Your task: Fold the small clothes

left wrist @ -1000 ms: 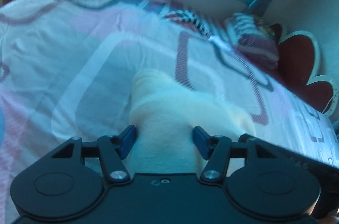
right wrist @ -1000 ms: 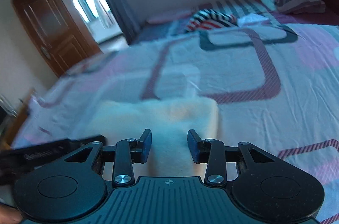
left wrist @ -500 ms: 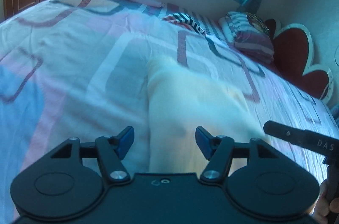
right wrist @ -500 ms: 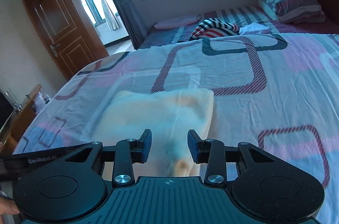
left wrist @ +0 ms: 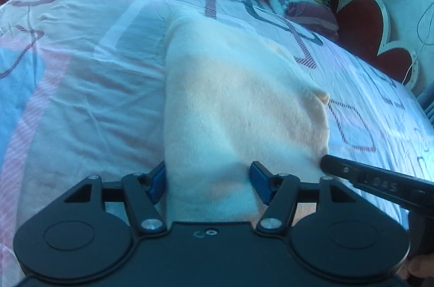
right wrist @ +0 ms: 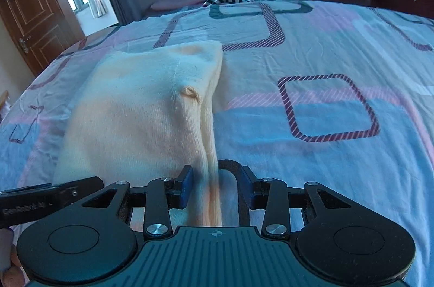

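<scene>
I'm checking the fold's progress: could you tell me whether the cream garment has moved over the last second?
Yes. The cream garment has spread farther up the bedspread.

Left gripper [left wrist: 207, 185]: matte black housing, two round discs at lower left and lower right of frame, black linkage arms with silver screw heads, blue pads [left wrist: 157, 185] on the fingers. Right gripper [right wrist: 215, 185]: same black build, ribbed dark teal-grey top plate with a small crosshair mark, blue pads [right wrist: 187, 186], silver screws. White lettering on the neighbouring unit's black side bar. Skin visible at bottom corners.
</scene>
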A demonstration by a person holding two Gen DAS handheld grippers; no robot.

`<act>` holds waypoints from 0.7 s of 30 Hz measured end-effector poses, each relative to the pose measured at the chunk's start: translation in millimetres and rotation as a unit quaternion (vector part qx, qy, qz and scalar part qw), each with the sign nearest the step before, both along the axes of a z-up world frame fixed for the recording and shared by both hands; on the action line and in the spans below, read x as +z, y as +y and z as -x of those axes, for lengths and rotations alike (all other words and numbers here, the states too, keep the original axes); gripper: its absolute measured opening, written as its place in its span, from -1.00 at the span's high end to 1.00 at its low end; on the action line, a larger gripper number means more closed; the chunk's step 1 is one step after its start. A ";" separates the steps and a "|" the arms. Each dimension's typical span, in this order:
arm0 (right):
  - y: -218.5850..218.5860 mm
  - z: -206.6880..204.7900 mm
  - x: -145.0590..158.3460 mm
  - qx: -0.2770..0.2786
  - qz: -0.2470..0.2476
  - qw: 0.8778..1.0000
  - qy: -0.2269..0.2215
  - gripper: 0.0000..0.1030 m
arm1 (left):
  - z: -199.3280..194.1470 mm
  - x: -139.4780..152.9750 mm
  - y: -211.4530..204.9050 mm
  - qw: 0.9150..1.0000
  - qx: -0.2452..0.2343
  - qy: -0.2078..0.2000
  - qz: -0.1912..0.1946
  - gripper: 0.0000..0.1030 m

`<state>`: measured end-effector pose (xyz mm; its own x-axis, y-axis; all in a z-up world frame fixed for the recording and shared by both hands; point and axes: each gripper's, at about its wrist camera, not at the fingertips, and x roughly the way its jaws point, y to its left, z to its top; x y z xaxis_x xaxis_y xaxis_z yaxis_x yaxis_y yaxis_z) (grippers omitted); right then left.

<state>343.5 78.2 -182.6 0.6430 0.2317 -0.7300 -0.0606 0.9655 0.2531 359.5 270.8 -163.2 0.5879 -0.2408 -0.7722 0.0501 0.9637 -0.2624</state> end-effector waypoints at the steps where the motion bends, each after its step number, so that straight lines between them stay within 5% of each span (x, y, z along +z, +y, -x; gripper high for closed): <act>1: 1.2 4.0 0.3 0.000 -0.001 1.000 -0.002 0.27 | 1.1 -0.9 -0.3 1.000 0.001 0.000 0.000 -0.21; 9: 5.2 20.3 -6.2 -0.018 0.030 0.999 0.004 0.26 | 3.6 1.6 -1.1 1.000 -0.006 0.008 -0.007 -0.30; 12: 4.9 19.4 -12.0 -0.024 0.027 0.999 0.014 0.26 | 4.3 2.4 -2.2 1.000 -0.005 0.013 -0.011 -0.48; 16: 3.8 19.1 -8.2 -0.023 0.018 0.999 0.024 0.26 | 5.3 4.1 -7.0 0.999 0.007 0.027 -0.025 -0.96; 21: -1.0 22.0 -1.1 -0.027 0.008 0.999 0.034 -0.06 | 4.6 5.9 -12.4 0.996 0.031 0.063 -0.059 -0.98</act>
<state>321.5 77.2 -183.7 0.6029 0.1867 -0.7756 0.0083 0.9707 0.2400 354.9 258.4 -157.4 0.4954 -0.1105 -0.8616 -0.0375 0.9882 -0.1483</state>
